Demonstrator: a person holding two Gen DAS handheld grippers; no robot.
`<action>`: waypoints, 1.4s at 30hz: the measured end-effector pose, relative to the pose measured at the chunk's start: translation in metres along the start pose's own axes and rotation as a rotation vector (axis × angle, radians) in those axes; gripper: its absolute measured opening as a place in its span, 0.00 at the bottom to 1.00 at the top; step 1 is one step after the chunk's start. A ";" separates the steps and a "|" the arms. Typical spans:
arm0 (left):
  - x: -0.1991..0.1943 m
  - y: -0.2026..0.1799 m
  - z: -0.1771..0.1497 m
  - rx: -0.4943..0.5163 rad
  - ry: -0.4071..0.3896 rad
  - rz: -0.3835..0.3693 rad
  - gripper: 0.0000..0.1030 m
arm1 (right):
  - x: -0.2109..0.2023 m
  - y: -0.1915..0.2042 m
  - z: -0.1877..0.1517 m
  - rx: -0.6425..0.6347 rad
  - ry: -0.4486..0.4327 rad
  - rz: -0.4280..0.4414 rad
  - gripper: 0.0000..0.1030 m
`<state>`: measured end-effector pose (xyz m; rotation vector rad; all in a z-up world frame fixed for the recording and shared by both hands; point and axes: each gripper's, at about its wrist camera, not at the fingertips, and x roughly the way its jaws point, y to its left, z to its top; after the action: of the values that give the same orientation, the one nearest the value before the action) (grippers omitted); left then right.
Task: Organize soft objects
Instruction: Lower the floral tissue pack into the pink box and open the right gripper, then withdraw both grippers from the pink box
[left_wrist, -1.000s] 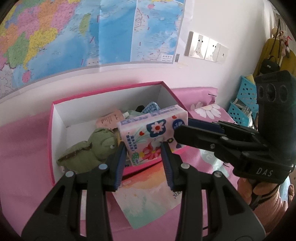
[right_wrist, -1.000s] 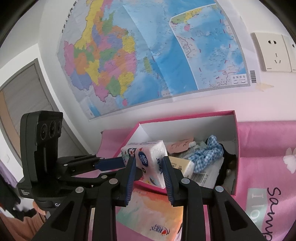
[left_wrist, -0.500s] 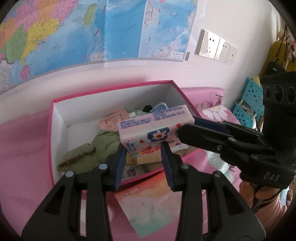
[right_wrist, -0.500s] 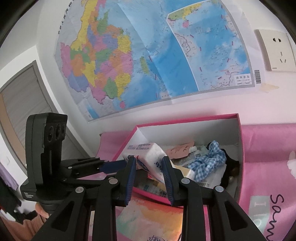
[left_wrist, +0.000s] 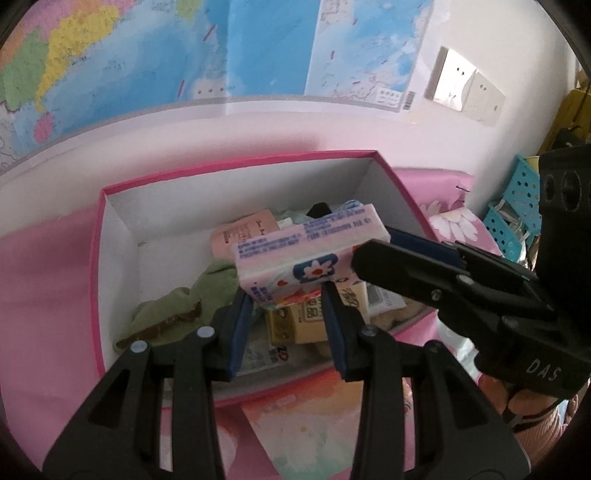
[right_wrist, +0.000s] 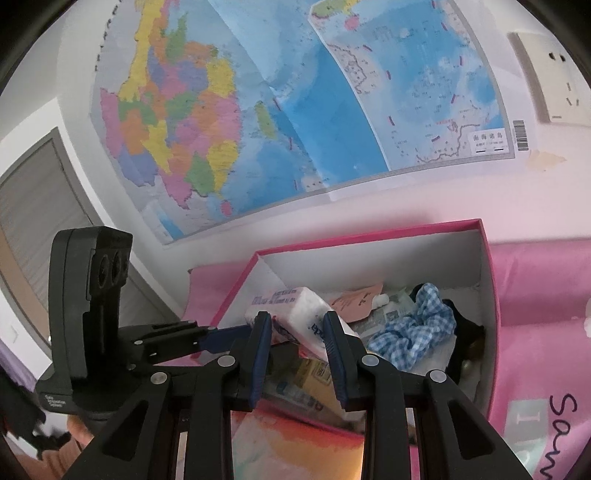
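Above the pink box, a tissue pack is clamped by both tools: the left hand-held gripper on its near lower end, the right hand-held gripper across its right end. Left view alone shows a green soft toy. Right view alone shows a blue checked cloth. Pack's long axis runs left-right, tilted, printed face up.

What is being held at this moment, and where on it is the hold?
A tissue pack, gripped at both ends: the left gripper at its near end, the right gripper at the other, over the pink box.
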<state>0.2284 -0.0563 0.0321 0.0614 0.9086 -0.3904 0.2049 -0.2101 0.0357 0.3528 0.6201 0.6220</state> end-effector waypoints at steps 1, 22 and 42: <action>0.003 0.001 0.001 -0.008 0.010 0.007 0.39 | 0.004 -0.002 0.002 0.007 0.003 -0.005 0.29; -0.060 0.016 -0.051 -0.078 -0.169 0.022 0.87 | -0.025 0.005 -0.022 -0.045 -0.030 -0.100 0.64; -0.096 0.005 -0.150 -0.154 -0.183 0.204 1.00 | -0.082 0.064 -0.126 -0.217 -0.050 -0.253 1.00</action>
<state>0.0639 0.0093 0.0135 -0.0230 0.7413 -0.1333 0.0447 -0.1981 0.0055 0.0840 0.5326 0.4313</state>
